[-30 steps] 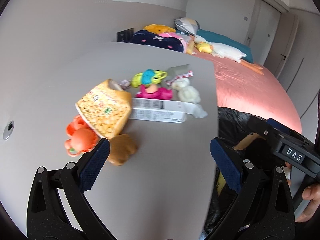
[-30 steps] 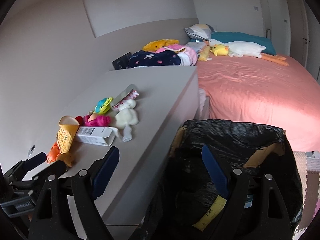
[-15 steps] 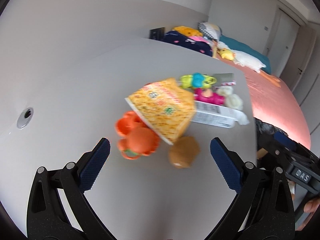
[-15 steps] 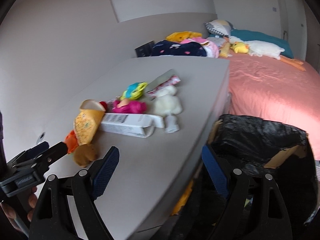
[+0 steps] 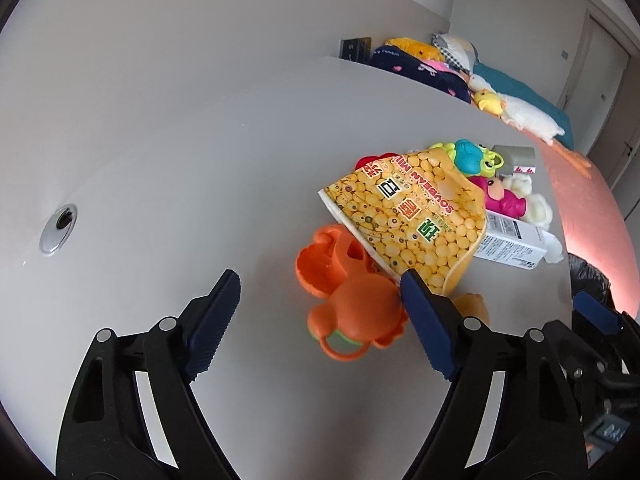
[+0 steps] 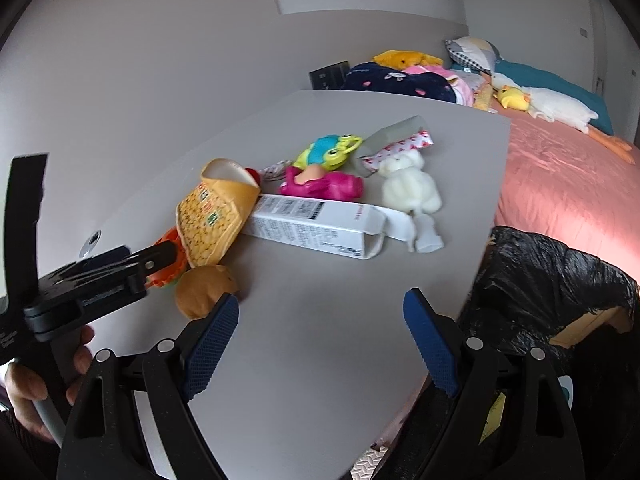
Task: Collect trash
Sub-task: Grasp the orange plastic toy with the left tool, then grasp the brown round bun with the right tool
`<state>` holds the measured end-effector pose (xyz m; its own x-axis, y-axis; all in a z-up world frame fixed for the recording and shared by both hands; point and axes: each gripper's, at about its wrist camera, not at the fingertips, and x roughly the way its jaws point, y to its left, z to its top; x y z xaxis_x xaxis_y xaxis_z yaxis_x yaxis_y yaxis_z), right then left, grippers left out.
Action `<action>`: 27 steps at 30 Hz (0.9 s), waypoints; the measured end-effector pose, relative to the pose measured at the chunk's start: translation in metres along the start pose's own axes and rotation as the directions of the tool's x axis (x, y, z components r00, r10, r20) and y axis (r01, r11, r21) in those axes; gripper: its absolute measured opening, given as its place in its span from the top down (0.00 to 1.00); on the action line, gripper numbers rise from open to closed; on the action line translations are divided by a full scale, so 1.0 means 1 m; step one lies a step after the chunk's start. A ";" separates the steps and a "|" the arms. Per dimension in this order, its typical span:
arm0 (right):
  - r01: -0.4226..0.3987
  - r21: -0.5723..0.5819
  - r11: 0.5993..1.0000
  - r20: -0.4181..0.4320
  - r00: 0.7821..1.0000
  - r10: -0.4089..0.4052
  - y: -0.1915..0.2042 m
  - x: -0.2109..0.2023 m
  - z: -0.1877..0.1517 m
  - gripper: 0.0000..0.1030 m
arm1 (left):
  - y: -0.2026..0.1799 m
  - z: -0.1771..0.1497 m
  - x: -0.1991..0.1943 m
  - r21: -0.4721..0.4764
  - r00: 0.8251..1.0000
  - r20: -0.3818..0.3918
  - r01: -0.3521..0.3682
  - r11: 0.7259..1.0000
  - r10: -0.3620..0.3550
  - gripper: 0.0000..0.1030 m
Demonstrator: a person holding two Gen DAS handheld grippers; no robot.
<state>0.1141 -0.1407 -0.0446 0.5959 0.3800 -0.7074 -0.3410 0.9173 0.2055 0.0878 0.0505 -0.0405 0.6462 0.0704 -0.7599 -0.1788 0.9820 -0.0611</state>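
Note:
A yellow soybean-milk pouch lies on the grey table, leaning on an orange toy. My left gripper is open, its right finger close to the pouch's lower corner and the orange toy between its fingers. A white carton lies beside the pouch. A red-patterned wrapper lies further back. My right gripper is open and empty above the table's front. A black trash bag stands off the table's right edge.
Toys lie among the trash: a brown plush, a pink figure, a green-blue frog, a white plush. A metal grommet sits in the table at left. A pink bed lies beyond.
My left gripper has swung left and moved in low over the orange toy and pouch. My right gripper has turned from the trash bag toward the table.

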 end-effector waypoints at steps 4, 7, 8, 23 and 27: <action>-0.012 -0.020 1.000 -0.006 1.000 0.012 0.010 0.003 0.000 0.18 | 0.000 0.005 0.011 0.019 1.000 -0.019 0.004 1.000 -0.004 0.27; -0.020 -0.036 0.999 -0.016 1.000 0.019 0.017 0.006 -0.002 0.18 | 0.005 0.007 0.015 0.010 0.999 -0.034 0.018 1.000 -0.018 0.38; -0.023 -0.038 0.999 -0.021 1.000 0.022 0.019 0.008 -0.002 0.18 | 0.007 0.007 0.017 0.004 0.999 -0.044 0.023 1.000 -0.023 0.41; -0.083 -0.076 0.994 -0.083 0.994 0.077 0.054 0.036 0.001 0.18 | 0.034 0.009 0.005 -0.064 0.999 0.013 -0.032 0.997 0.033 0.60; -0.072 -0.099 0.993 -0.090 0.994 0.063 0.062 0.044 0.001 0.20 | 0.050 0.011 0.005 -0.103 0.999 0.007 -0.042 0.994 0.042 0.60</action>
<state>0.1197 -0.0666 -0.0621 0.5052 0.4246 -0.7513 -0.4532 0.8714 0.1877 0.0902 0.1018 -0.0396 0.6431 0.1132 -0.7574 -0.2808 0.9550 -0.0957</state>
